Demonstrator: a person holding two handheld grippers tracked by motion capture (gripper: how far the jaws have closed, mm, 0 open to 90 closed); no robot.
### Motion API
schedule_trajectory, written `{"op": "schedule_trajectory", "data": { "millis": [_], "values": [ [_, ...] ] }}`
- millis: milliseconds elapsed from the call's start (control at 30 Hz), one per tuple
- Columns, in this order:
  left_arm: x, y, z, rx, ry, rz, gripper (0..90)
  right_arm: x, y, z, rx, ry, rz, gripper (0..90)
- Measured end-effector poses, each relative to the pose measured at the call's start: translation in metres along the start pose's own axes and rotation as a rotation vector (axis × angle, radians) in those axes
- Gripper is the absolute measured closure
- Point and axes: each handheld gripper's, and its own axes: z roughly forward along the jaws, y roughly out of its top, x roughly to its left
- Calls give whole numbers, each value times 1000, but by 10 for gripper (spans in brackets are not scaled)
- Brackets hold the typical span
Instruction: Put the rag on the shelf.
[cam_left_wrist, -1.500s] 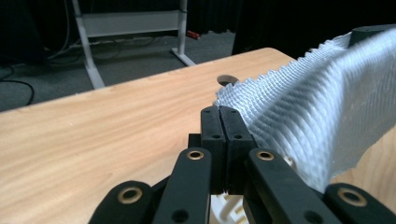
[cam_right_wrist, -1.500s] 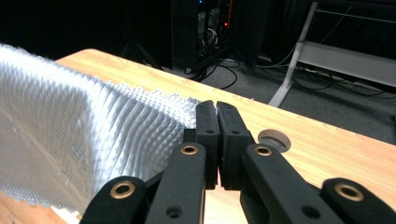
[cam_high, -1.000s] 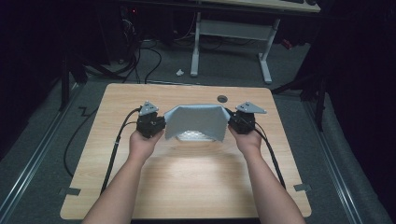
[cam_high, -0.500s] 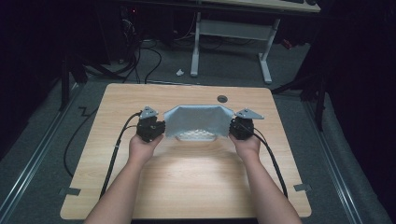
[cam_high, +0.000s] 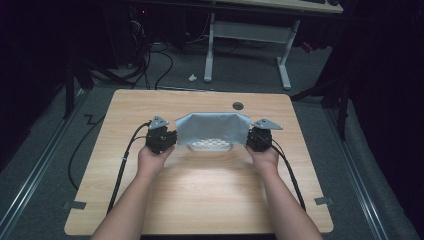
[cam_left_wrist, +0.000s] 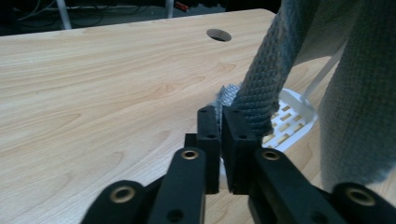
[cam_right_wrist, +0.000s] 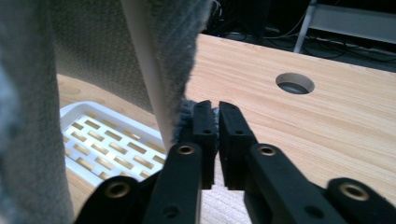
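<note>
Gripped one end of the grey cloth (cam_high: 212, 128) in the left gripper (cam_high: 172, 139), at the cloth's 9 o'clock in the high view. Gripped the other end in the right gripper (cam_high: 250, 137), at its 3 o'clock. Held it spread as a raised sheet between the two, above the far middle of the wooden table (cam_high: 200, 195). Hung it over a white slotted tray (cam_high: 210, 145), which peeked out at the cloth's 6 o'clock and rested on the tabletop. Left a round hole (cam_high: 238, 106) in the table uncovered, near the cloth at about 1 o'clock.

In the left gripper view, showed a thin slit between the jaws of the left gripper (cam_left_wrist: 220, 112), which had just been easing apart. Kept a bunched corner of cloth (cam_left_wrist: 266, 88) pinched at the tips, rising toward 1 o'clock. Showed the tray (cam_left_wrist: 289, 119) just beyond, at 3 o'clock of the tips.

In the right gripper view, likewise showed jaws a sliver apart on the right gripper (cam_right_wrist: 215, 106), just loosened, with a tuft of cloth edge between the tips. Draped the rest of the cloth (cam_right_wrist: 93, 46) toward 10 o'clock, with a pale strip (cam_right_wrist: 147, 70) running down its edge. Showed the tray (cam_right_wrist: 102, 135) at 9 o'clock.
</note>
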Motion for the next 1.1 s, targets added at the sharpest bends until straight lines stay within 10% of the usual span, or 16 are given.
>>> {"op": "schedule_trajectory", "data": {
  "millis": [533, 1100],
  "values": [
    [26, 5, -36, -85, 67, -58, 641, -18, 11, -22, -33, -54, 10, 809],
    [24, 1, -52, -76, 148, 2, 588, -21, 12, -39, -25, -84, -27, 752]
  ]
}}
